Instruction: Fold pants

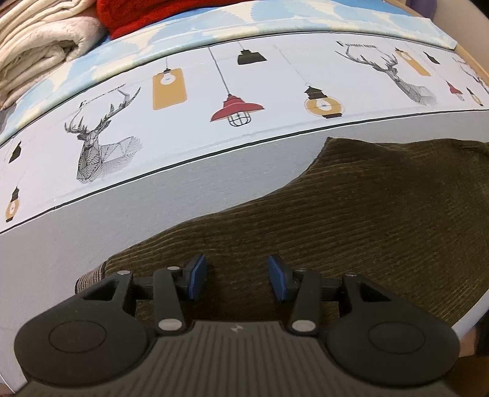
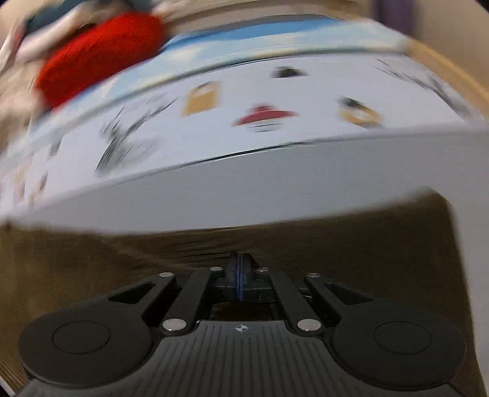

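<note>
Pants (image 1: 351, 220) spread on surface (image 1: 183, 195), fold unfinished. My left gripper (image 1: 237, 278) fingers apart above cuff. Right gripper (image 2: 240, 274) fingers closed; cloth between them unclear.

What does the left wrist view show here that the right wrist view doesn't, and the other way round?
Only the left wrist view: the left claw open over the olive corduroy pants, a ribbed cuff at the pants' left end, folded cream blankets, and sharp deer and lamp prints. Only the right wrist view: the right claw shut, its pads together low over the pants; whether cloth is pinched is unclear, and the frame is motion-blurred. Both: pants, printed sheet, red fabric, grey surface.
</note>
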A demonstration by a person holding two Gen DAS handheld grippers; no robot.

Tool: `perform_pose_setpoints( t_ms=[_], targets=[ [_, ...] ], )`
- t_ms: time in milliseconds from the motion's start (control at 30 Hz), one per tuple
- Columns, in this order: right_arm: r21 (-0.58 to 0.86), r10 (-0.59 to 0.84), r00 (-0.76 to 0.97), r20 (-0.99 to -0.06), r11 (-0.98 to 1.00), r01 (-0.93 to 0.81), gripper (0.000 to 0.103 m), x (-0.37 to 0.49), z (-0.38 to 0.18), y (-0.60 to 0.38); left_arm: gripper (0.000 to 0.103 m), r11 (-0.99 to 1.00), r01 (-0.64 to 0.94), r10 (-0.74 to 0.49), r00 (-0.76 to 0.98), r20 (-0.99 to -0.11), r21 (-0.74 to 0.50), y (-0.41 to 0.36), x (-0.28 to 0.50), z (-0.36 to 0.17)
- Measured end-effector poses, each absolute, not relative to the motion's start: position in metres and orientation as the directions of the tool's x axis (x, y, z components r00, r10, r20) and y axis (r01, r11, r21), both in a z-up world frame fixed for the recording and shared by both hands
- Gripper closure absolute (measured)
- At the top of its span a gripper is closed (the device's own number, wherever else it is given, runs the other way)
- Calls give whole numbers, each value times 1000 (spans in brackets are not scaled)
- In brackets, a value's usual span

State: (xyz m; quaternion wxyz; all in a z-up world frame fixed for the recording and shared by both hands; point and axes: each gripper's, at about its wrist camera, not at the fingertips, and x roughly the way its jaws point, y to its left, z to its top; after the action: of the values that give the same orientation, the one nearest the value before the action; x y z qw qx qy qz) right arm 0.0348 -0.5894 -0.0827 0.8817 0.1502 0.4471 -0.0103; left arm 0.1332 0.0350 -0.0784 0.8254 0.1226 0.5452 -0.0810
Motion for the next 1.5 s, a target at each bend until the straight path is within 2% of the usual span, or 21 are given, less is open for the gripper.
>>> perform_pose_setpoints(
  t_ms=[100,167,233,267,300,333,467,533,567,600,733,800,933,967,1067,1100,1200,1400,1433,1467,1500],
  targets=[
    [150,-90,617,-781,933,326,100,14,-76,-630,53,956,269,1,396,-918,116,35,135,-78],
    [118,-238,654,-718,884,452,94,-1,-64,-652,53,957,265,1,398,-918,116,35,137,-78],
    [166,-271,687,-674,851,498,69,-10,-60,-667,53,959,258,5,398,-918,117,36,139,-78],
    [184,-270,689,-672,841,508,44,-13,-60,-673,53,960,252,9,397,-918,119,37,140,-78],
    [194,-255,684,-684,840,506,31,-12,-65,-676,53,961,247,13,396,-918,120,38,140,-79],
    [187,-240,671,-701,847,498,30,-8,-70,-677,53,963,243,14,396,-918,120,39,141,-79],
    [141,-227,657,-719,878,457,34,8,-81,-665,53,961,247,21,391,-920,127,41,139,-81],
    [126,-226,649,-727,885,449,54,14,-83,-664,53,962,242,22,391,-920,125,42,139,-81],
    [113,-228,642,-732,888,445,80,25,-86,-664,53,963,239,22,391,-920,125,43,139,-81],
    [123,-211,650,-730,895,429,88,21,-81,-660,53,963,239,22,393,-919,125,43,139,-81],
    [56,-398,594,-700,797,601,96,22,-70,-669,53,964,240,13,398,-917,118,43,140,-80],
    [29,-459,505,-731,719,695,92,17,-69,-680,53,964,236,16,404,-914,121,44,140,-79],
    [169,-395,551,-735,680,714,92,-15,-49,-699,53,972,207,12,417,-909,108,55,141,-75],
    [192,-384,573,-724,686,702,88,-25,-41,-700,53,976,193,12,422,-906,103,60,142,-73],
    [215,-334,594,-732,714,666,57,-51,-29,-698,53,986,146,9,433,-901,80,73,141,-68],
    [220,-303,591,-748,727,651,53,-61,-29,-695,53,988,136,10,436,-900,77,76,140,-66],
    [186,-237,539,-808,765,616,51,-83,-35,-684,53,989,122,20,441,-898,82,85,134,-64],
    [0,-257,376,-890,826,564,53,-104,-58,-653,52,995,75,24,453,-891,64,111,117,-59],
    [-4,-246,371,-895,838,546,57,-105,-59,-648,52,996,61,29,452,-891,64,116,115,-59],
    [-7,-246,375,-894,844,537,73,-106,-60,-646,52,997,43,39,450,-892,65,122,113,-59],
    [-14,-260,379,-888,839,543,81,-106,-59,-646,52,997,27,47,447,-893,66,128,112,-59]
  ],
)
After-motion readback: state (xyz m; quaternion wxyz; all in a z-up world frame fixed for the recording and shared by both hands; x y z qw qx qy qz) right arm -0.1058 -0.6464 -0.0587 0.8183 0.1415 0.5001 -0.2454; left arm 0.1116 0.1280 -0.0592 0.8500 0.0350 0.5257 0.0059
